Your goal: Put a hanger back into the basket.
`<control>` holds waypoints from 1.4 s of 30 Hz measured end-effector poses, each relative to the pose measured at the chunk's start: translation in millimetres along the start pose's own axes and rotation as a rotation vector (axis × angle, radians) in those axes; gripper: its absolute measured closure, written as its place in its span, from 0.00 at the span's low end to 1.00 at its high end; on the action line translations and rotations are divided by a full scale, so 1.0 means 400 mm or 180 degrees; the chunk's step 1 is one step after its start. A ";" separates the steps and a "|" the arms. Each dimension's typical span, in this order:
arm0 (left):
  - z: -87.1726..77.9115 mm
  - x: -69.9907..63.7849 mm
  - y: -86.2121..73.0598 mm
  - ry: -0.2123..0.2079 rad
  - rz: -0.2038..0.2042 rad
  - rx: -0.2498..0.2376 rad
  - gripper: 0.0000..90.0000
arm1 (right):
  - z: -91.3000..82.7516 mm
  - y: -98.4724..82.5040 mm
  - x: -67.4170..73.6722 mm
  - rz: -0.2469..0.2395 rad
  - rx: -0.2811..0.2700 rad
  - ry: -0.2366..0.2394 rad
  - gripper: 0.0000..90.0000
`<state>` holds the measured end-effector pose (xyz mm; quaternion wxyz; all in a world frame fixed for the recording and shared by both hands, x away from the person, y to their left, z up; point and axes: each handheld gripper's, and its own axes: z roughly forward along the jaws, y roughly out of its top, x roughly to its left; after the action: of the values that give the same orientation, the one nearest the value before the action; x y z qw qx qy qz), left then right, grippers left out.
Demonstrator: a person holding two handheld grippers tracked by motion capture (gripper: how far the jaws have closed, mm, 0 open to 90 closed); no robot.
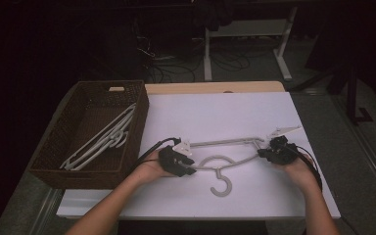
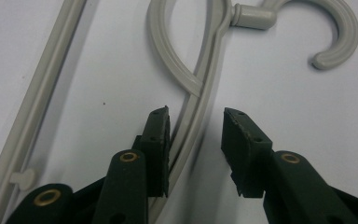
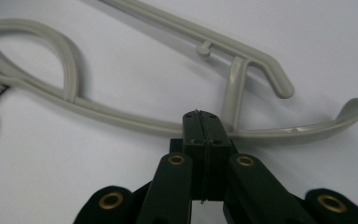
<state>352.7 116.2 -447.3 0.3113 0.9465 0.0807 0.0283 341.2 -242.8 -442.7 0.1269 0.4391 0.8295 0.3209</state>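
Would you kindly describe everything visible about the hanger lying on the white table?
The hanger is pale grey, plastic-looking, lying flat on the white table, its hook pointing toward the person. It has two curved arms, a loop at the neck and a straight lower bar with small pegs. The left hand-held gripper straddles one arm, one pad beside it; the right hand-held gripper sits closed at the other arm.

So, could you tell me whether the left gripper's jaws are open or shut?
Open: the left gripper has a gap between its pads, with the hanger arm between them.
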 end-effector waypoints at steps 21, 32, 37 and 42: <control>0.007 -0.018 0.020 -0.0091 0.0262 0.0145 0.91 | 0.050 0.037 -0.020 0.0034 -0.0106 -0.0125 0.99; 0.003 -0.024 0.029 -0.0138 0.0061 0.0103 0.92 | 0.012 0.033 -0.022 0.0093 -0.0376 -0.0106 0.97; -0.014 -0.025 0.038 -0.0137 -0.0007 -0.0066 0.92 | -0.009 0.027 -0.021 0.0093 -0.0476 -0.0102 0.90; -0.043 -0.020 0.042 -0.0122 -0.0089 -0.0193 0.92 | -0.029 0.015 -0.027 0.0138 -0.0570 -0.0084 0.75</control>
<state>345.2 111.4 -423.6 0.3417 0.9358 0.0870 0.0082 345.5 -254.0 -430.9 0.1696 0.4481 0.7860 0.3907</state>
